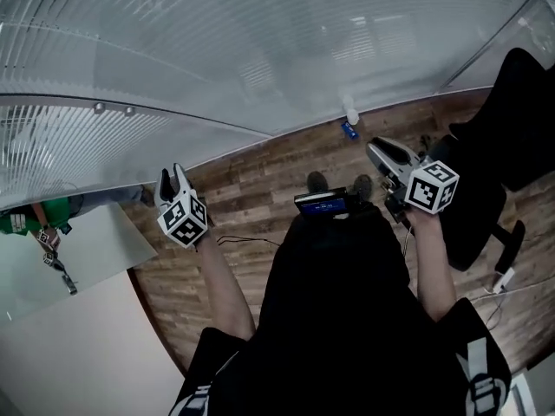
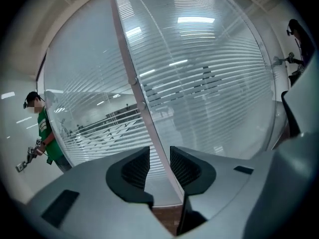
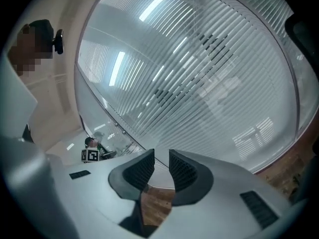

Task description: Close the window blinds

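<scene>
The blinds (image 1: 260, 50) are thin horizontal slats behind a long glass wall that fills the top of the head view. They also fill the left gripper view (image 2: 214, 83) and the right gripper view (image 3: 199, 73). My left gripper (image 1: 172, 180) points at the foot of the wall, near a pale upright frame strip (image 2: 132, 73). Its jaws (image 2: 159, 156) stand apart; the strip shows through the gap farther off, untouched. My right gripper (image 1: 375, 150) is held higher at the right, open (image 3: 161, 158), with only wood floor seen between its pads.
A black office chair (image 1: 512, 120) stands at the right by the wall. A white bottle (image 1: 350, 111) and a small blue thing (image 1: 349, 130) lie at the wall's foot. A person in green (image 1: 26, 219) stands at the far left. A white panel (image 1: 78, 250) lies at the left.
</scene>
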